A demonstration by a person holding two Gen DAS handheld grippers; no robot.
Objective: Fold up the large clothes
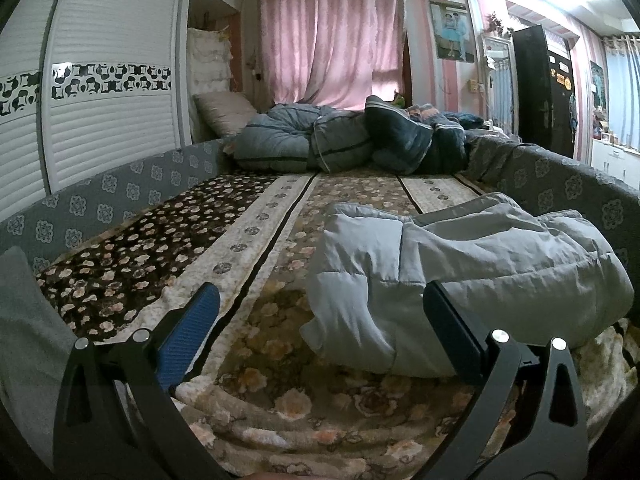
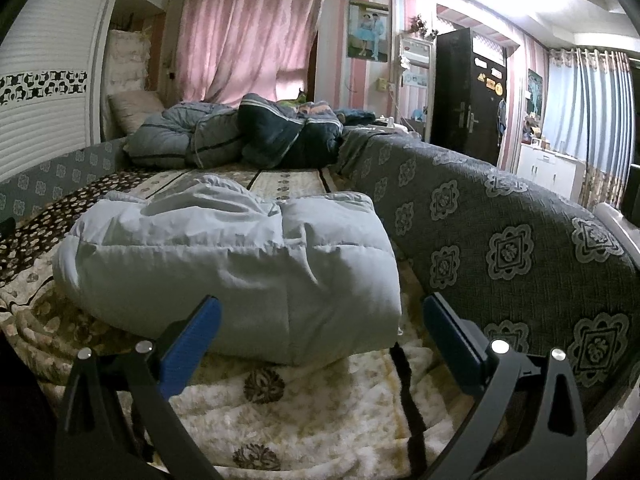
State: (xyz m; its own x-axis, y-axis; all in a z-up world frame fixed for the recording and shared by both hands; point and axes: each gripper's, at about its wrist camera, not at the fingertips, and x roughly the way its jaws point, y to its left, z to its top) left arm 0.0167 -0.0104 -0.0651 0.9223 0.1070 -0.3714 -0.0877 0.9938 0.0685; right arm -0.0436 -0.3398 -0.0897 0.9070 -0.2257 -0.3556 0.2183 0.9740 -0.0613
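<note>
While both grippers hang low over the bed w/ nothing in them, the pale grey padded jacket point(image 1: 460, 268) sits as a compact folded bundle on the floral blanket point(image 1: 256, 320).

Left to right in the left wrist view: the white slatted wardrobe point(image 1: 108, 120) is far off to the left of the left gripper point(image 1: 320, 328), the grey patterned bed surround point(image 1: 100, 200) runs along that side, then bare blanket lies straight ahead between the fingers. The jacket is ahead and to the right, its near edge just beyond the right finger point(image 1: 452, 328); can't tell if they touch. Jaws are spread wide, holding nothing. A heap of blue-grey quilts point(image 1: 320, 140) is piled well ahead at the far end, prob. pushed there to leave folding room.

In the right wrist view the jacket point(image 2: 232, 272) fills the space ahead and slightly left of the right gripper point(image 2: 320, 328), near edge between the wide-spread fingers but not pinched. The surround point(image 2: 500, 248) rises close on the right.

Judgement: fold looks about done, layers doubled over, puffy so it bulges rather than lying flat. Wide-open empty jaws suit a release or a press-down to flatten; padding may spring back open.
</note>
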